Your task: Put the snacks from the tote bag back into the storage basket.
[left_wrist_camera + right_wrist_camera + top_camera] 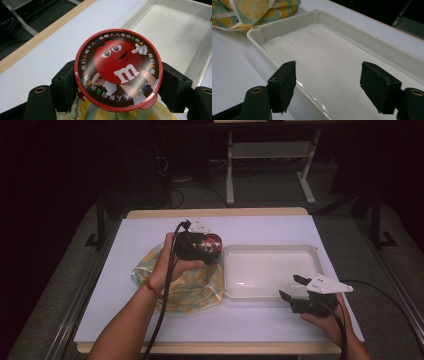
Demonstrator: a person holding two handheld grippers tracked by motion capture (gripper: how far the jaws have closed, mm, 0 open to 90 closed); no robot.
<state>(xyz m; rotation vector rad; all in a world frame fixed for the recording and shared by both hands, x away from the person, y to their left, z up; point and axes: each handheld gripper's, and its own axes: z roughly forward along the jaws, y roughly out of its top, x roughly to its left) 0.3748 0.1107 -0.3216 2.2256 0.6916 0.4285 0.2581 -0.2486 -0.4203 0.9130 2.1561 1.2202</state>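
Left gripper view: candy tub [118,70] pinched between jaws; right gripper [328,86] jaws spread.

The tray [270,270] lies bare inside, its low rim the one thing to clear on the way in. The bag [187,287] sits heaped against the tray's left edge and blocks that side. The left gripper [200,245] holds the tub [212,242] above the bag, near the tray's corner. The right gripper [292,287], jaws apart, overhangs the tray's near right rim. The counter [150,227] behind the tray and to the far left lies free.
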